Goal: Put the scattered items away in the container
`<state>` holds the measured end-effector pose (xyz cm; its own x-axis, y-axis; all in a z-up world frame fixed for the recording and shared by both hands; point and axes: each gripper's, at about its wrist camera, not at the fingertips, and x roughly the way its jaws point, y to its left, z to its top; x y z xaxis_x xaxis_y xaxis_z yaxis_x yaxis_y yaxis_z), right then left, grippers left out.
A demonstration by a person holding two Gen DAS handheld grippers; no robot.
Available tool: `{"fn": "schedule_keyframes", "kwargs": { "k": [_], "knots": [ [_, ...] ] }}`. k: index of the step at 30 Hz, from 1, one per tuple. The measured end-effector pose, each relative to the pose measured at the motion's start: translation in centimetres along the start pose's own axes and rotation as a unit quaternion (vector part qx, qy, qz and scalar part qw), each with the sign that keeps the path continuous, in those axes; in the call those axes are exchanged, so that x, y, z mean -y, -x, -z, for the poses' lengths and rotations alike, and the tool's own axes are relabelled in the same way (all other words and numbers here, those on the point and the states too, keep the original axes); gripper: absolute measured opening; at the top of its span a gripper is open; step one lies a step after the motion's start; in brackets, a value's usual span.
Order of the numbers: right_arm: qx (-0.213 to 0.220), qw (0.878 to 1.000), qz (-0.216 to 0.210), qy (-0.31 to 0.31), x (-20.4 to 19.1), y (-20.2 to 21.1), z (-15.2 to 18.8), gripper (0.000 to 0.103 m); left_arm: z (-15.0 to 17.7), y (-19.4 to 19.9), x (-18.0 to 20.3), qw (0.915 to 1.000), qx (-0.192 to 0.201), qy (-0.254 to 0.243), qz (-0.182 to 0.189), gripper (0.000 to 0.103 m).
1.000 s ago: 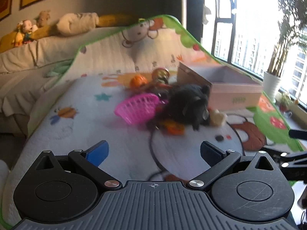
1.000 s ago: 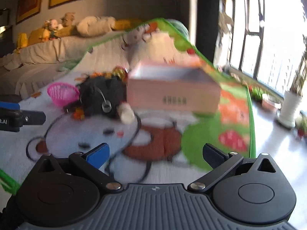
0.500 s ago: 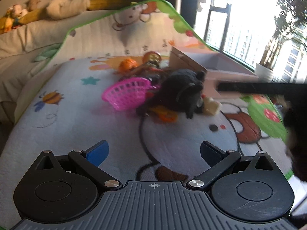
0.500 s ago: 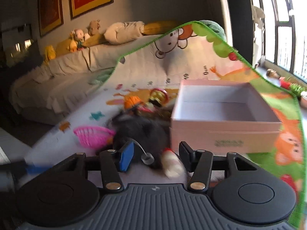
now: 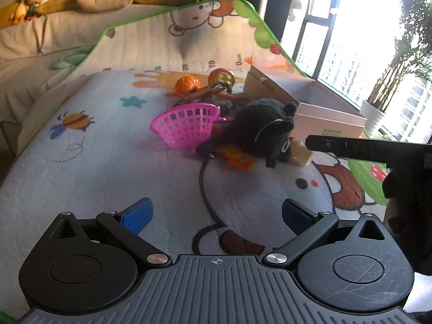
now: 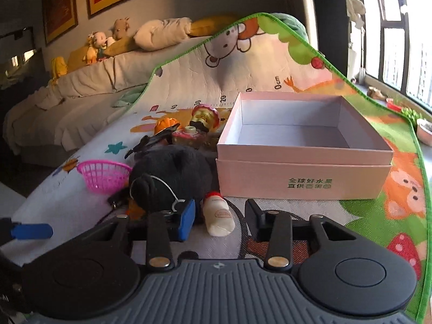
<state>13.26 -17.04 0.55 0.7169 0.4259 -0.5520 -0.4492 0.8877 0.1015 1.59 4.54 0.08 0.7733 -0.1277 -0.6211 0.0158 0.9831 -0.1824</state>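
Our right tool [image 6: 219, 217] is closing around the little white bottle [image 6: 218, 218].
We keep our left tool [image 5: 217, 210] wide, holding nothing, near the pink box [image 6: 302, 181].

left tool [image 5: 217, 213]: jaws wide apart | right tool [image 6: 219, 217]: jaws closing

Open pink box [image 6: 302, 183] upright on play mat; beside its left wall, heaped: black plush [image 6: 172, 172], white bottle [image 6: 218, 217] lying, tipped pink basket [image 6: 104, 175].
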Motion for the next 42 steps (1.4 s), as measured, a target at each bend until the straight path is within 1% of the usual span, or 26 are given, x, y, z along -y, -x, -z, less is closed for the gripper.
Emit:
{"fn": "schedule_keyframes", "kwargs": {
  "k": [3,6,8,9,10,12,15,18,21,23,25,26,28,31,32,34,35,36,37,39,40,41,42],
  "knots": [
    [-0.012,1.000,-0.008,0.016,-0.3,-0.7,0.0,0.041,0.2,-0.1,0.6,1.0000,-0.003,-0.006,0.003,0.103],
    [-0.022,0.999,-0.001,0.024,-0.4,-1.8,0.4,0.040,0.2,0.1,0.8,1.0000,-0.003,-0.007,0.000,0.103],
    [-0.019,1.000,0.005,0.020,0.0,-2.2,0.6,0.039,0.1,0.2,0.7,1.0000,-0.004,-0.002,-0.003,0.103],
    [-0.017,1.000,0.003,0.017,0.2,-2.1,0.7,0.030,0.1,0.2,0.6,1.0000,-0.006,0.001,-0.005,0.103],
    [-0.017,1.000,0.000,0.016,0.4,-2.1,0.7,0.027,0.1,0.1,0.5,0.9999,-0.008,0.004,-0.006,0.103],
    [-0.014,1.000,-0.002,0.019,0.6,-1.7,0.7,0.027,0.1,0.0,0.6,0.9999,-0.012,0.008,-0.005,0.103],
    [-0.019,0.999,0.000,0.039,0.6,-0.4,1.1,0.027,0.2,0.1,0.7,0.9998,-0.014,0.010,-0.002,0.103],
    [-0.025,0.997,-0.012,0.065,1.2,2.1,2.2,0.027,0.3,0.4,0.7,0.9999,-0.012,0.013,-0.001,0.103],
    [-0.031,0.996,0.007,0.083,2.5,4.2,3.4,0.027,0.3,0.3,0.6,0.9998,-0.010,0.019,0.003,0.103],
    [-0.029,0.995,0.046,0.078,4.0,4.9,4.0,0.028,0.1,0.2,0.8,0.9997,-0.007,0.022,0.012,0.103],
    [-0.026,0.995,0.084,0.050,5.6,5.5,4.3,0.032,-0.6,0.2,1.3,0.9996,0.009,0.012,0.024,0.103],
    [-0.025,0.995,0.090,0.029,6.4,5.7,4.3,0.033,-1.0,0.1,1.6,0.9994,0.019,0.001,0.028,0.103],
    [-0.015,0.996,0.088,-0.013,7.5,6.3,4.5,0.035,-2.2,-0.1,2.6,0.9982,0.040,-0.029,0.035,0.103],
    [0.009,0.995,0.085,-0.051,8.0,6.8,4.8,0.043,-4.3,-1.3,4.4,0.9931,0.073,-0.076,0.051,0.103],
    [0.017,0.995,0.082,-0.062,8.0,7.0,4.8,0.044,-5.0,-2.0,5.0,0.9911,0.082,-0.092,0.051,0.103],
    [0.031,0.994,0.074,-0.077,8.1,7.5,4.8,0.050,-6.1,-3.8,6.1,0.9879,0.091,-0.122,0.032,0.103],
    [0.038,0.993,0.072,-0.079,8.0,7.8,4.6,0.052,-6.6,-4.9,6.5,0.9866,0.090,-0.135,0.020,0.103],
    [0.045,0.993,0.072,-0.078,7.8,8.1,4.4,0.057,-7.0,-6.0,6.8,0.9862,0.083,-0.143,0.018,0.103],
    [0.052,0.993,0.072,-0.074,7.8,8.5,4.3,0.061,-7.5,-7.2,6.9,0.9865,0.068,-0.147,0.025,0.103],
    [0.064,0.993,0.077,-0.068,8.0,9.2,4.1,0.067,-7.8,-8.7,7.3,0.9862,0.042,-0.150,0.056,0.103],
    [0.069,0.992,0.080,-0.068,8.3,9.6,4.1,0.069,-7.6,-8.9,7.6,0.9847,0.034,-0.156,0.071,0.103],
    [0.072,0.991,0.084,-0.070,8.5,9.9,4.1,0.070,-7.2,-8.5,8.1,0.9817,0.040,-0.168,0.080,0.103],
    [0.072,0.991,0.088,-0.073,8.7,10.2,4.1,0.070,-6.6,-7.8,8.7,0.9766,0.049,-0.187,0.093,0.103]
  ]
}}
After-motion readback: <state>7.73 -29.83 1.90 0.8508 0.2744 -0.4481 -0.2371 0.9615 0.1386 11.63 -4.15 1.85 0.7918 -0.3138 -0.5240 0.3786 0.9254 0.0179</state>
